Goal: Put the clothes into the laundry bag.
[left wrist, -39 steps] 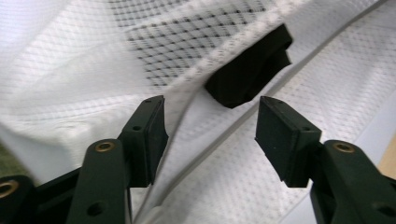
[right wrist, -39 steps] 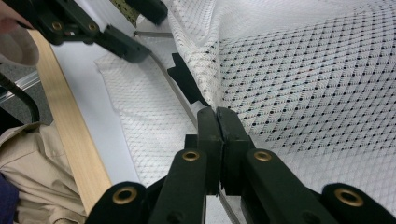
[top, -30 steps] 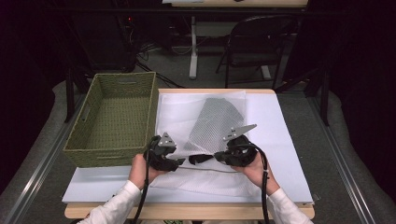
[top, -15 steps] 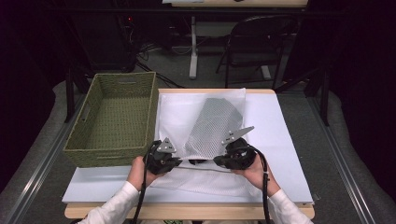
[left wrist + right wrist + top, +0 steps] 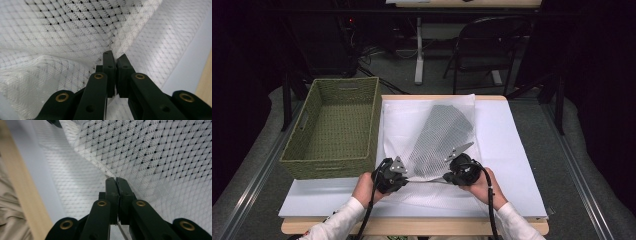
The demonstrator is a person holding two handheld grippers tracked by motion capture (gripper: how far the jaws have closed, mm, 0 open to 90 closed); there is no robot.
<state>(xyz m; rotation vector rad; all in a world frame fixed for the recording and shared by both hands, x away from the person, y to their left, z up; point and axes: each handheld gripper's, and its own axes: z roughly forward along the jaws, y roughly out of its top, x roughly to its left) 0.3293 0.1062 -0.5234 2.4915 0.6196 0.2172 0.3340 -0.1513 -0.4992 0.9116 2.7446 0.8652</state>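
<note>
- Mesh laundry bag (image 5: 439, 135), white netting, lay on the white sheet (image 5: 517, 150) over the table, its near edge raised between both claws, far end resting flat ahead.
- Left gripper (image 5: 396, 176) had just been closing; jaws pinched tight on the near-left mesh edge (image 5: 110, 53).
- Right gripper (image 5: 456, 172) clamped the near-right edge (image 5: 110, 176), jaws together.
- Two-corner hold likely kept the bag spread for folding or lifting.
- Green woven basket (image 5: 334, 160) sat left of the left claw, probably the destination.

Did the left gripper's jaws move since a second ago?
Yes. The left gripper has just closed its jaws, now pinching the white mesh cloth; it sits at the same spot beside the green woven basket.
</note>
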